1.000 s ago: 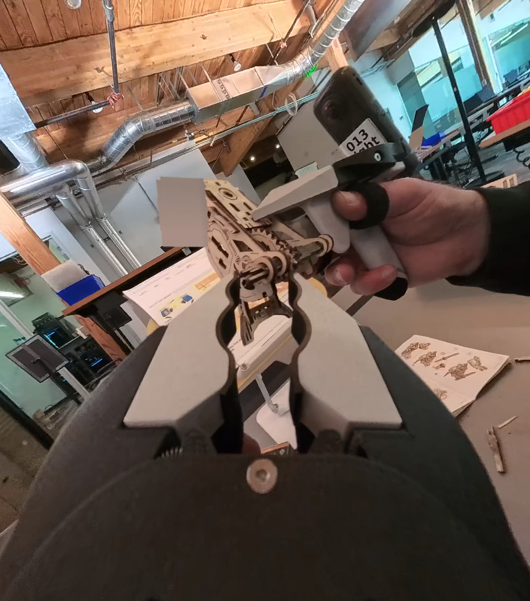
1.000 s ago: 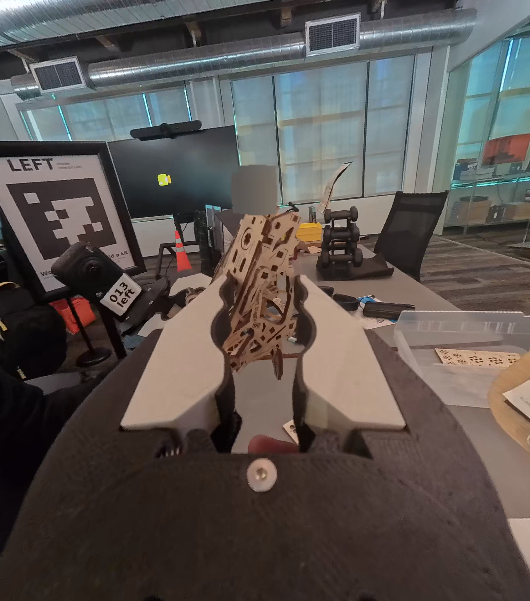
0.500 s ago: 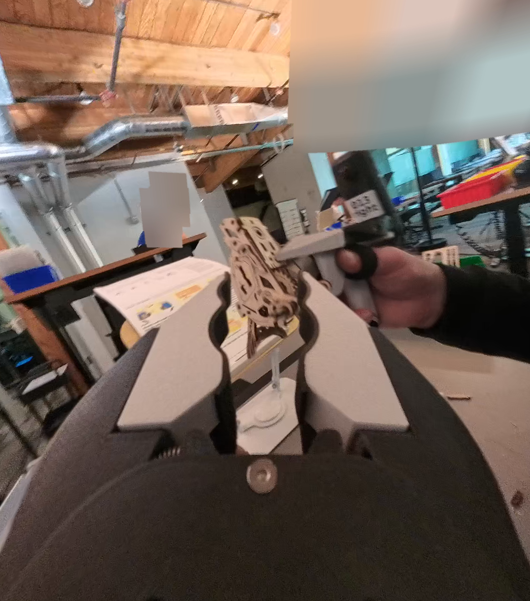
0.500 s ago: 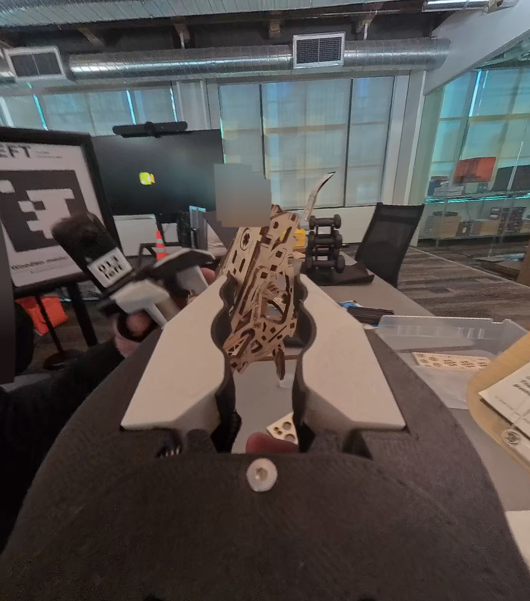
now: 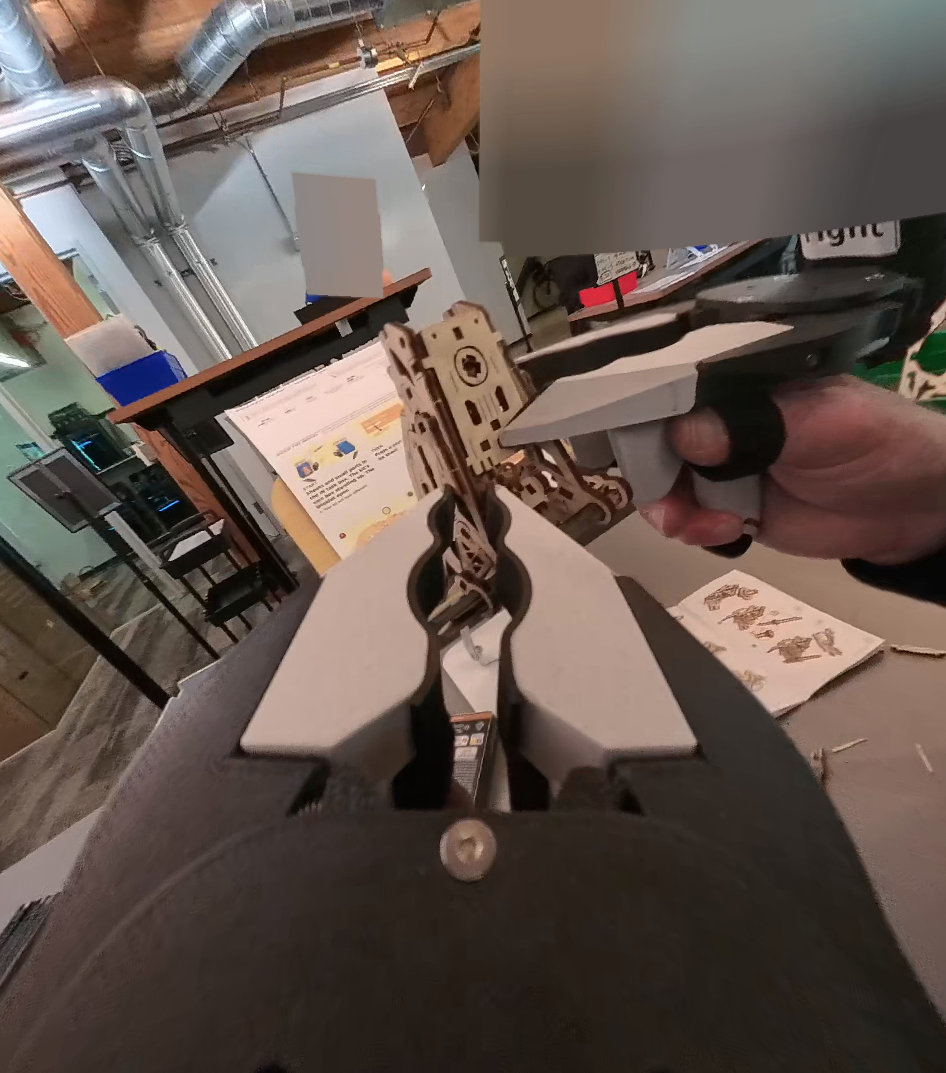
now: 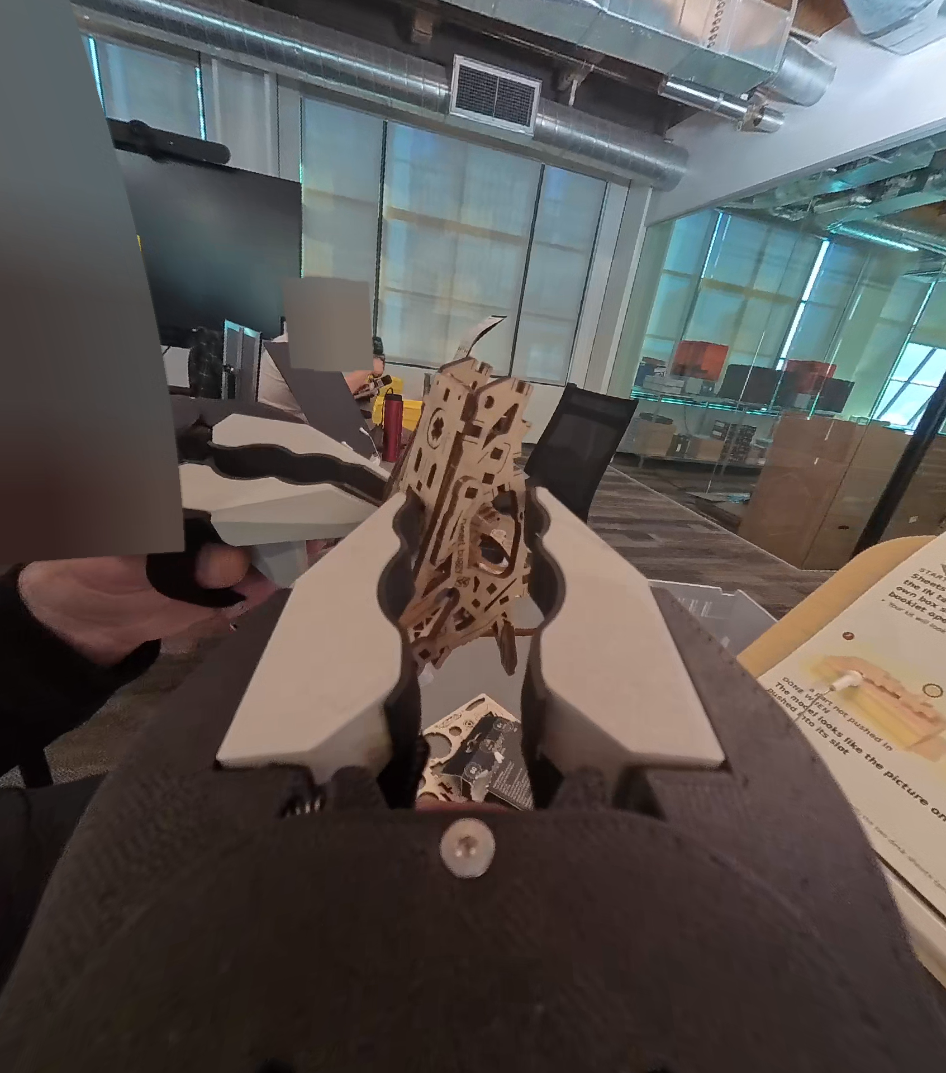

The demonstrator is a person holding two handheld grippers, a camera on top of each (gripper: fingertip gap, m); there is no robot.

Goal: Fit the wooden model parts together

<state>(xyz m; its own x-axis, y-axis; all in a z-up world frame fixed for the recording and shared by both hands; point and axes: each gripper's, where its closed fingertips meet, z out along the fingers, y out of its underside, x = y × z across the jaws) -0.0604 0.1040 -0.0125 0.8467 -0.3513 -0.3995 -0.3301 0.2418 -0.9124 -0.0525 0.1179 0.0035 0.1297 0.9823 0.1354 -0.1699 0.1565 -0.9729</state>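
Model (image 6: 467,522), a pale laser-cut wooden assembly, is held upright in the air above the tabletop (image 5: 894,813), gripped from two sides. Right gripper (image 6: 467,511): fingers pinch the model's middle section, both pads pressing its flat faces; the upper plates rise past the fingertips and the lower parts hang between the fingers. Left gripper (image 5: 467,511): fingers nearly together, pinching a thin lower edge of the model (image 5: 459,406), which stands up beyond the tips. In the left wrist view the right gripper (image 5: 517,406) enters from the right side, held by a hand (image 5: 836,464), its fingers clamped on the model's upper plate. In the right wrist view the left gripper (image 6: 366,482) enters from the left side, held by the other hand (image 6: 110,598).

On the tabletop: a booklet (image 5: 772,633) printed with model figures lies open near the right edge of the left wrist view, with wood scraps (image 5: 917,650) beside it. An instruction card (image 6: 894,697) stands propped at the right of the right wrist view. Farther off: a black chair (image 6: 575,447), a red bottle (image 6: 393,424) and tall windows (image 6: 459,244).
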